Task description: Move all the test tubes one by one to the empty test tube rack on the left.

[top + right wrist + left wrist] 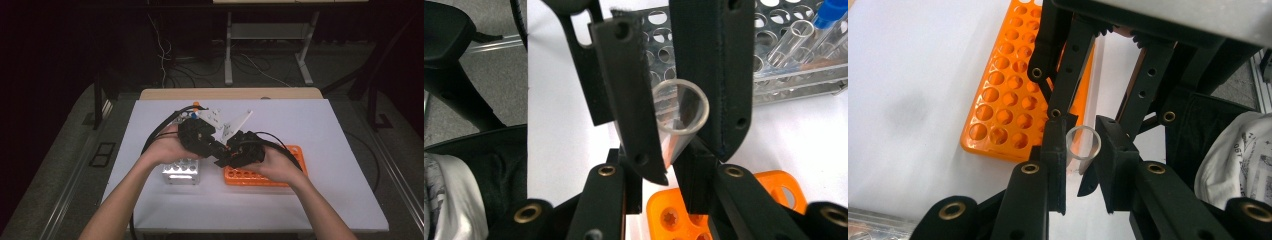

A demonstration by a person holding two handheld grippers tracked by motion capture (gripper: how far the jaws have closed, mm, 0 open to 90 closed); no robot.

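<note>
Together, both grippers held one clear tube above the table.

The left gripper (pixel 216 150) and right gripper (pixel 231 147) met tip to tip over the white table (pixel 325 150), between the metal rack (pixel 181 171) and the orange rack (pixel 260 176). In the left gripper view, the clear tube (pixel 1083 143) sat open end toward the camera, with the left jaws closed against its sides and the right gripper's jaws gripping it from the far end. In the right gripper view, the same tube (pixel 680 107) was pinched between both sets of jaws. The metal rack behind it held further tubes (pixel 791 40), one with a blue cap (pixel 831 12).
</note>
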